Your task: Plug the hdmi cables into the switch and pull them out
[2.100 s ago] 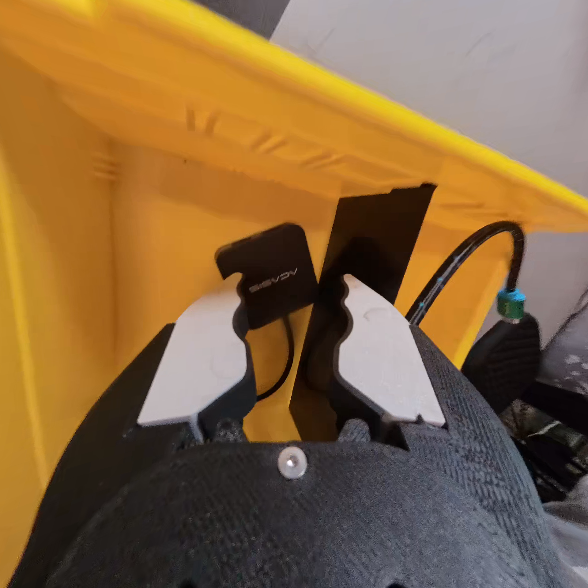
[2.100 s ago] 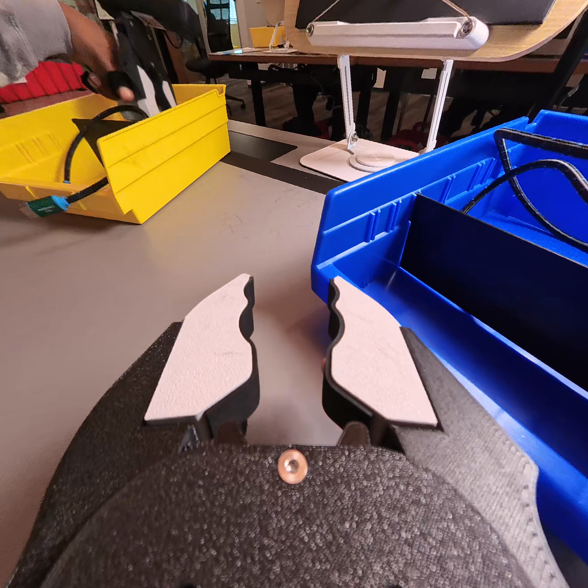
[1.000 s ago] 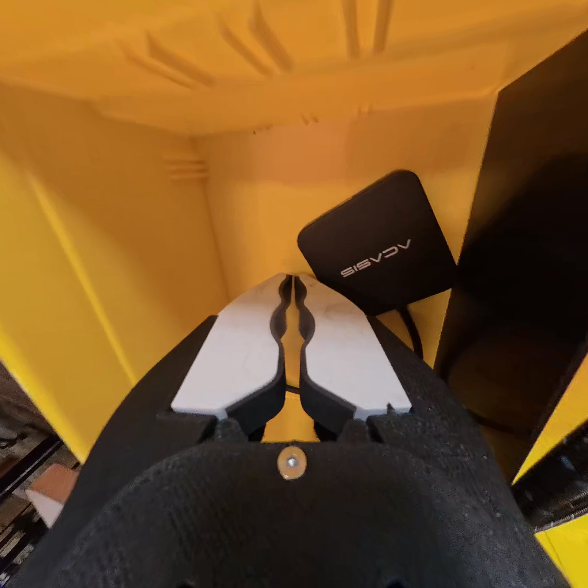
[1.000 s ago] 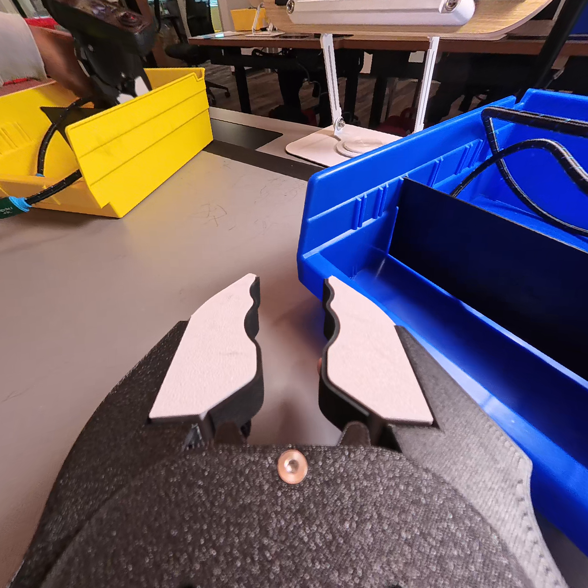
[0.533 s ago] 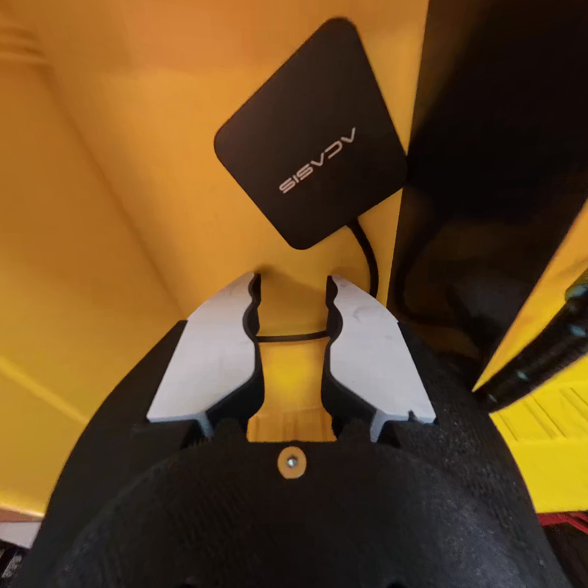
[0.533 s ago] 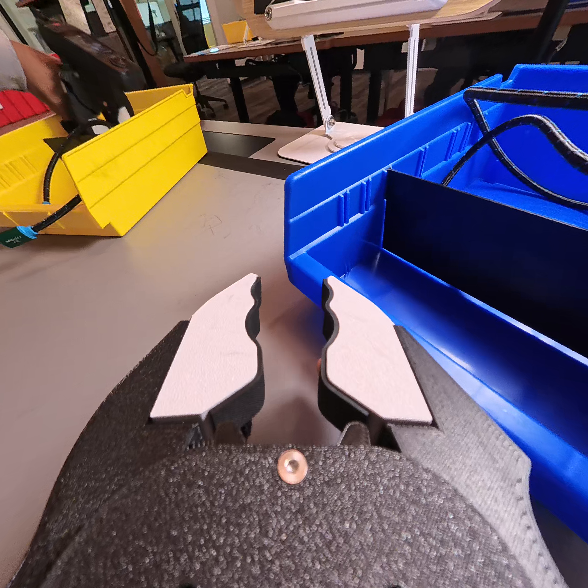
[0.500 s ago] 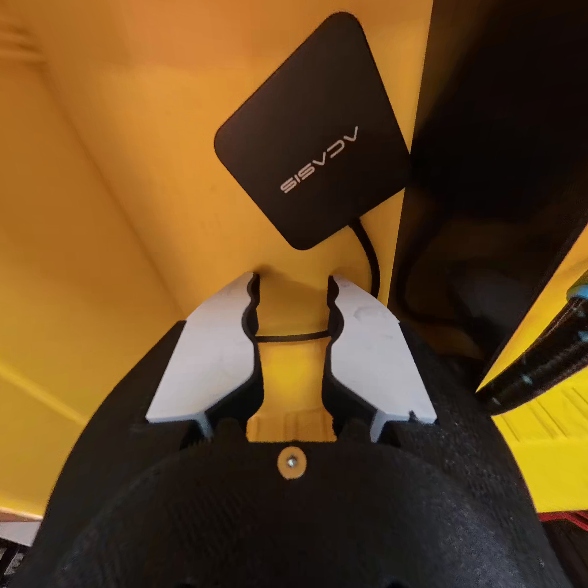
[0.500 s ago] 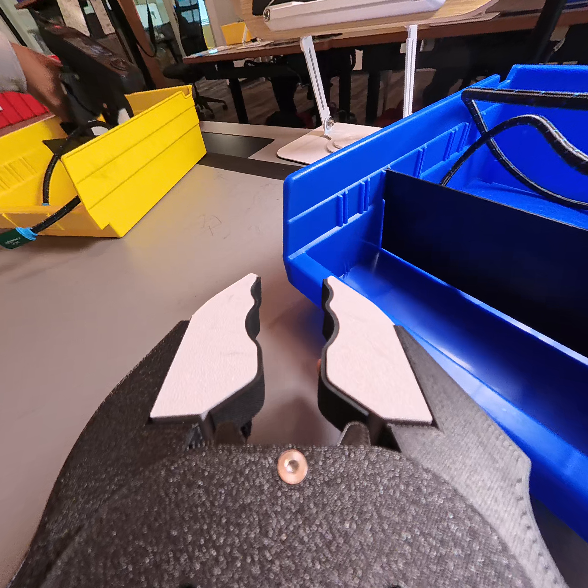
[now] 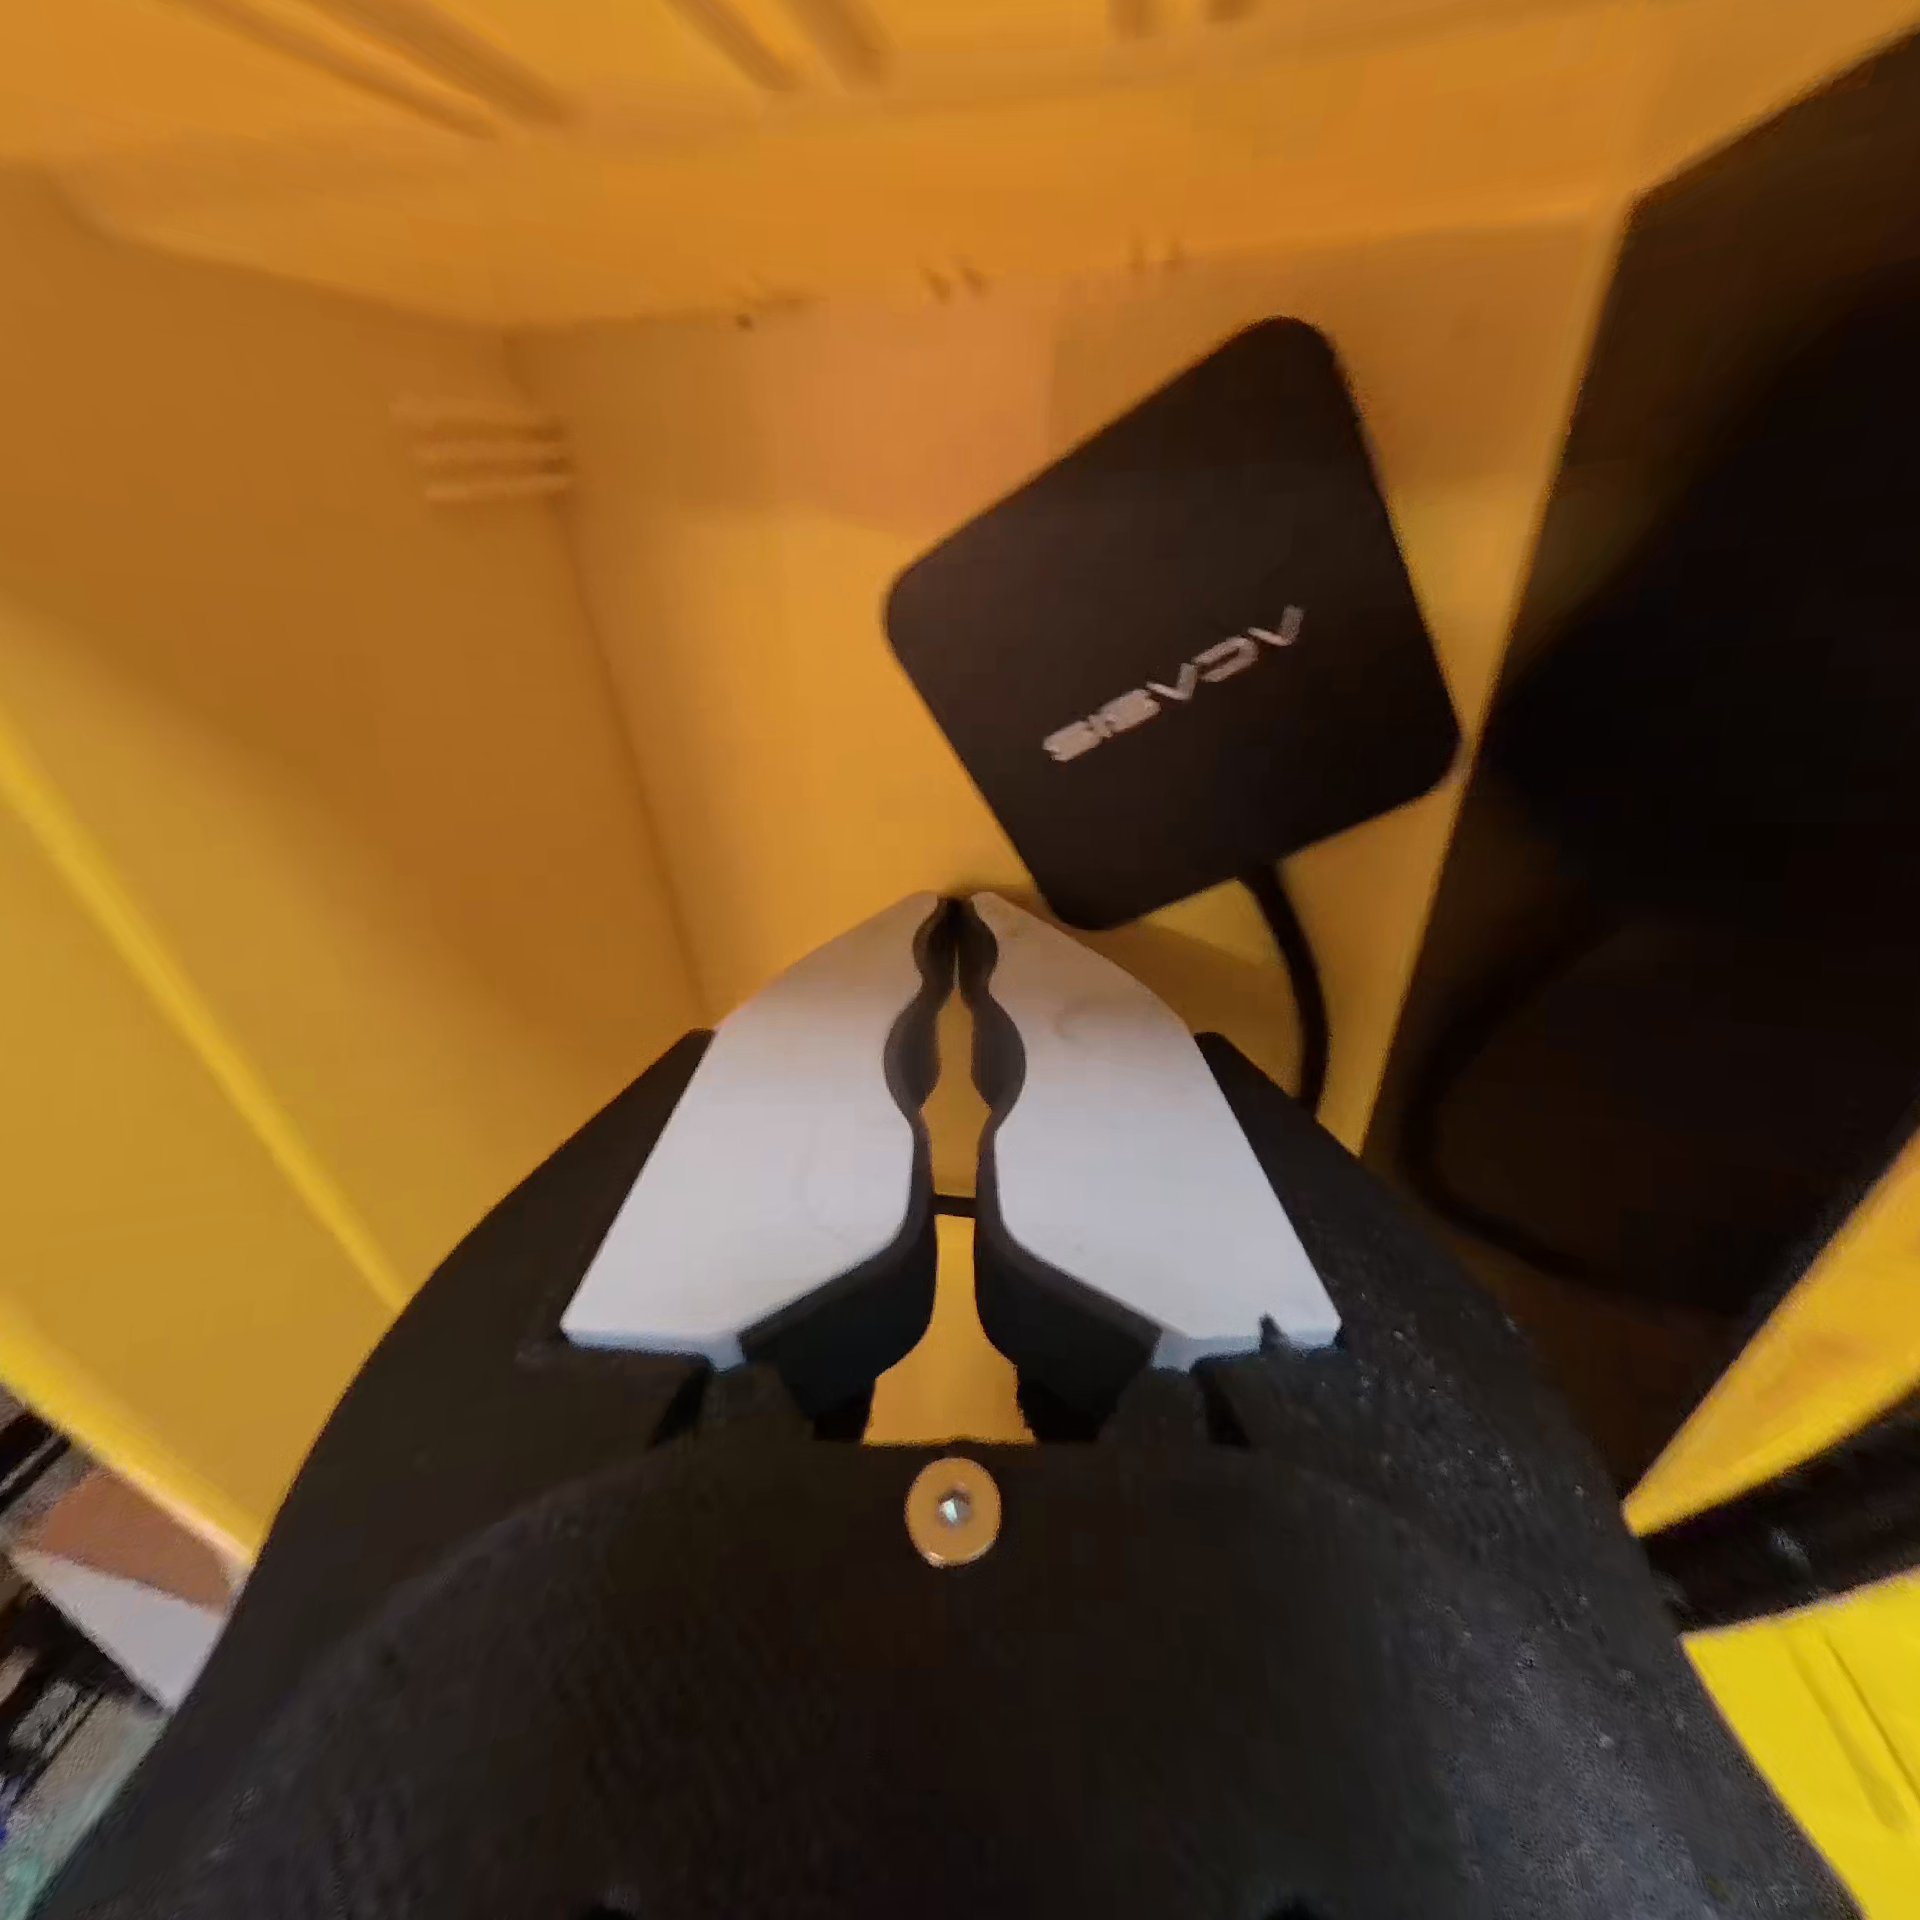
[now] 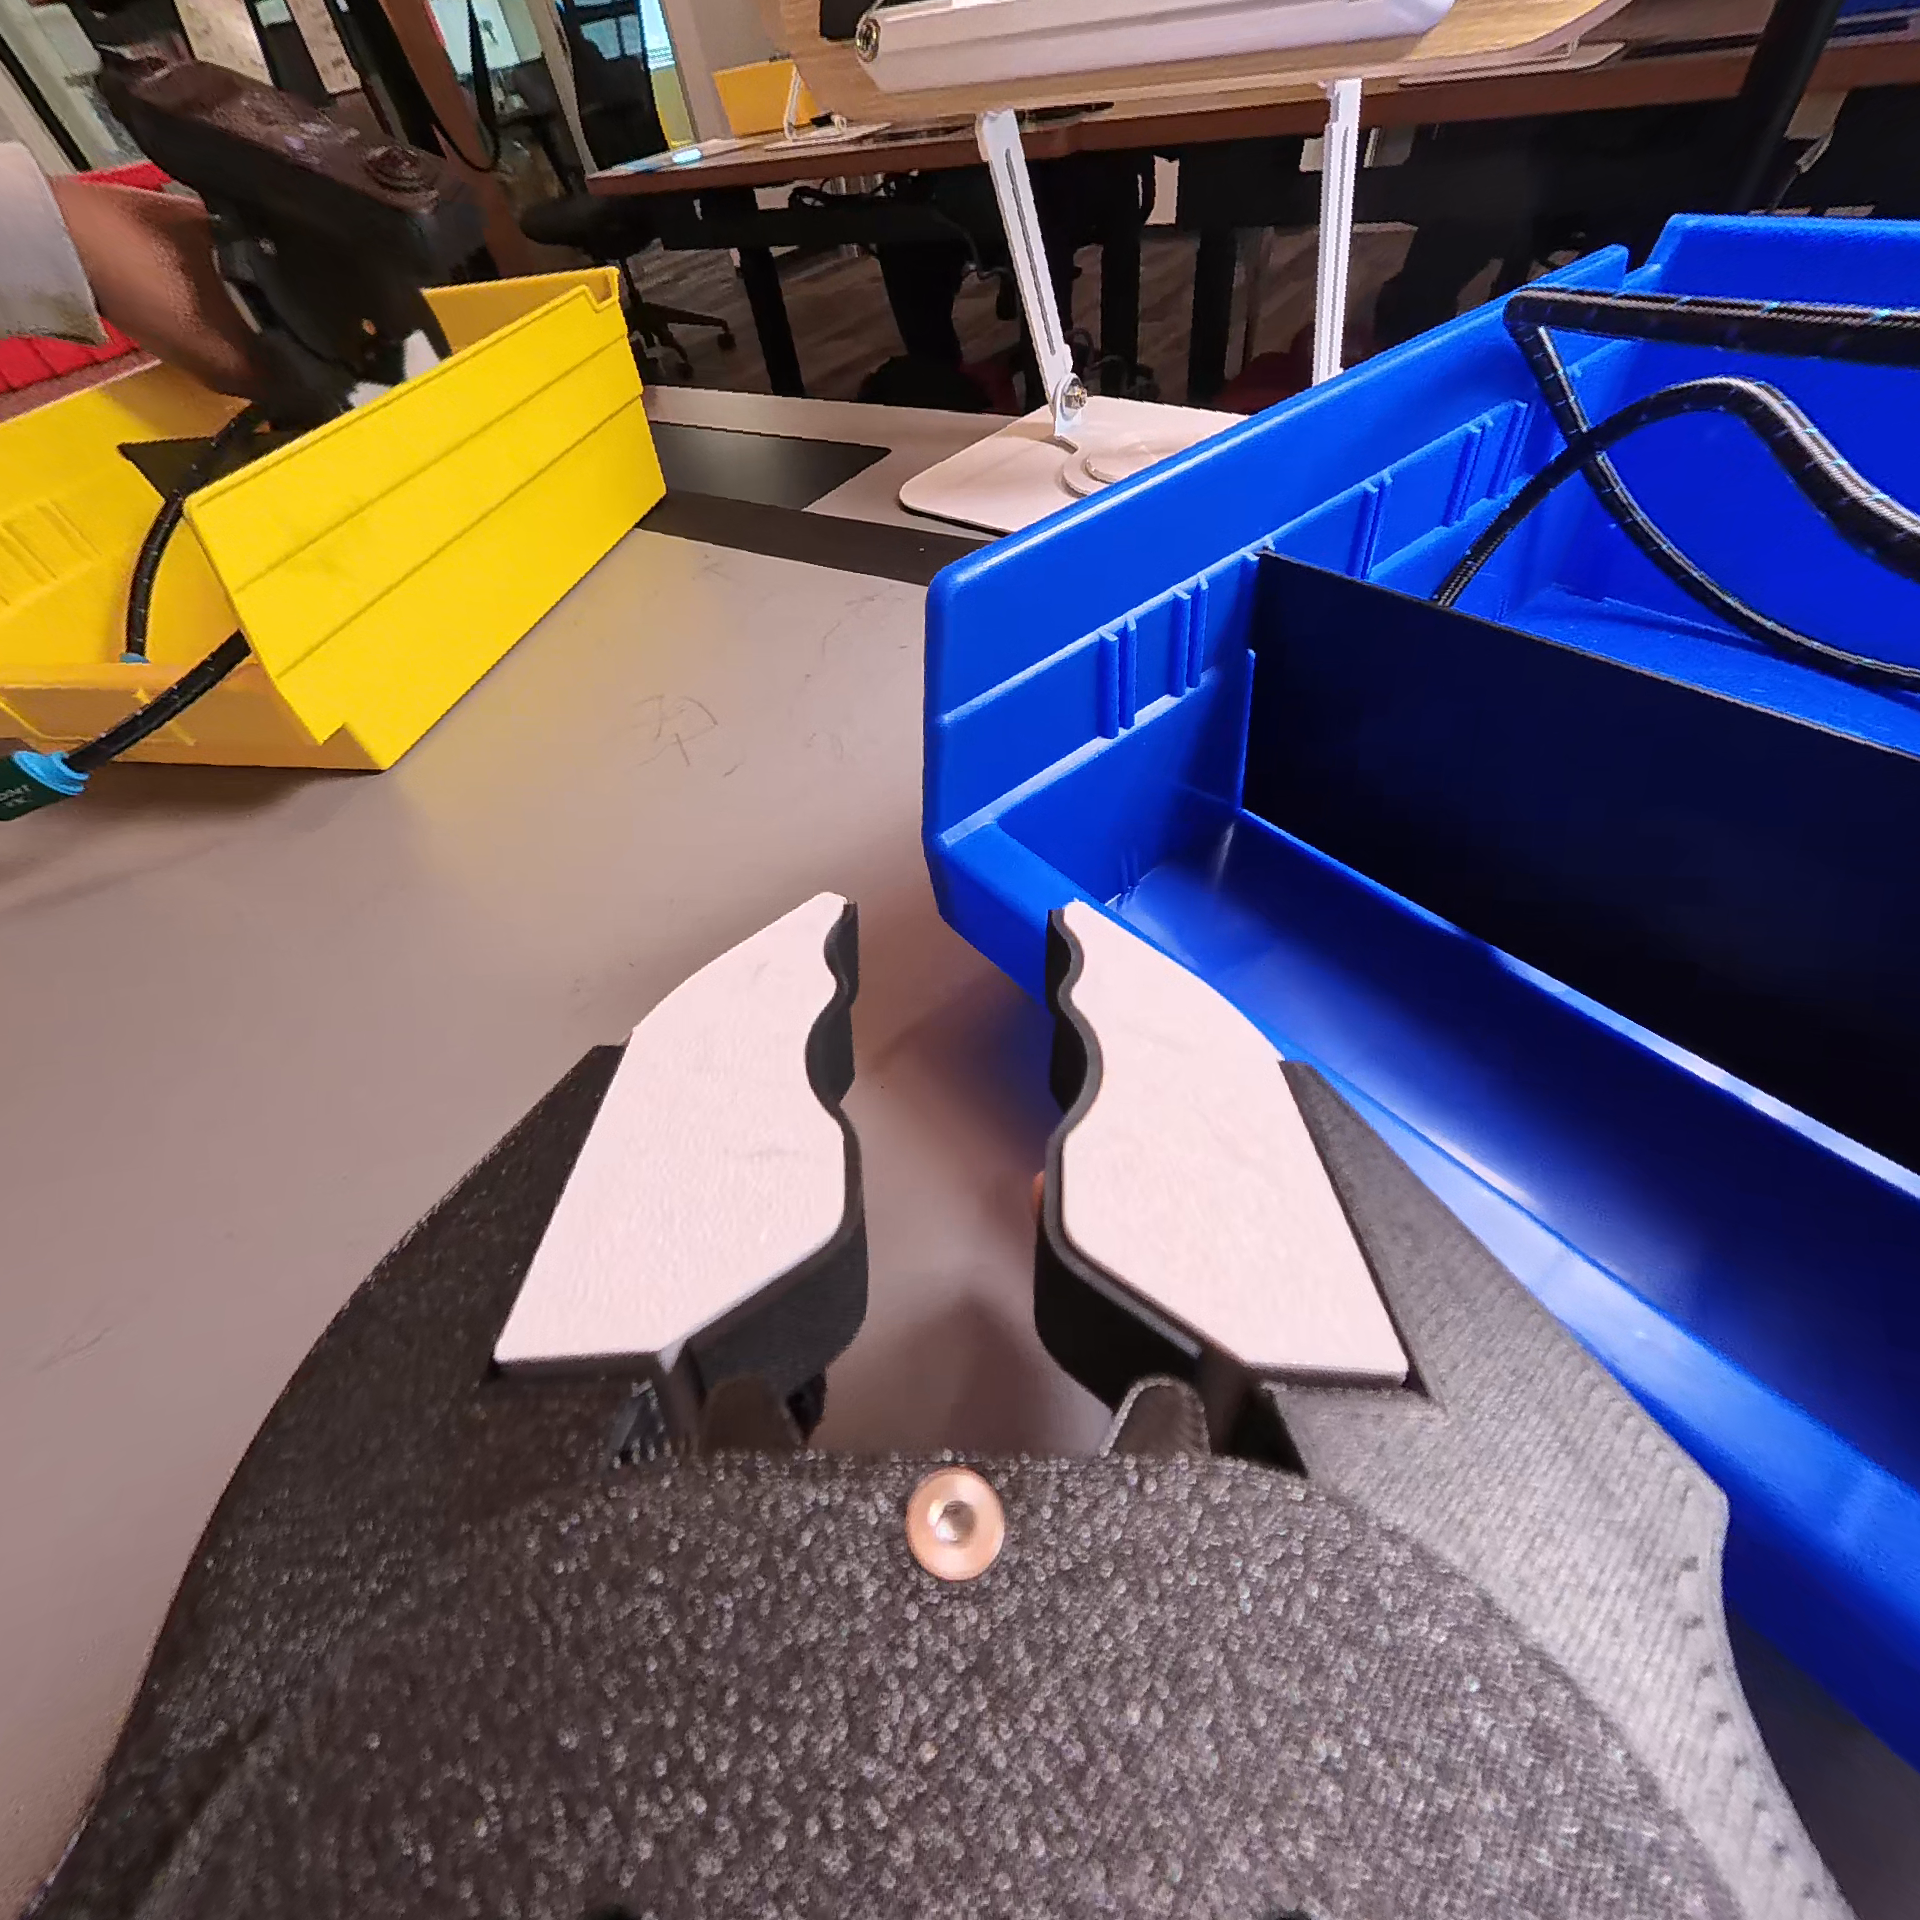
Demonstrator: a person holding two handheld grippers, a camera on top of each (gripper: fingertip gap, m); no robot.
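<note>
The left gripper [image 9: 954, 914] is down inside the yellow plastic bin [image 9: 312, 727], its white-faced fingers [image 9: 769, 1143] brought together so the tips touch. A thin black wire [image 9: 951, 1205] crosses the narrow slot farther back between them; whether it is pinched I cannot tell. Just beyond the tips, the flat black square switch box with rounded corners [image 9: 1174, 623] lies on the bin floor, tilted like a diamond, its nearest corner just beside the right fingertip. A black lead [image 9: 1304, 987] runs from the box's edge back along the right finger. To the right of the box stands a black divider panel [image 9: 1662, 727], and the box sits close against it.

The right gripper [image 10: 951, 935] hovers over the grey bench [image 10: 312, 987] with its fingers held moderately apart and nothing between them. The right fingertip is just beside the near corner of a blue plastic bin [image 10: 1039, 727], which has a black divider [image 10: 1558, 748] across it and braided black cables [image 10: 1714, 416] looped in the far compartment. Across the bench the yellow bin is seen from outside, with a black cable ending in a teal-collared plug [image 10: 42, 779] trailing over its low front onto the bench. A white lamp stand [image 10: 1049, 457] rests behind.
</note>
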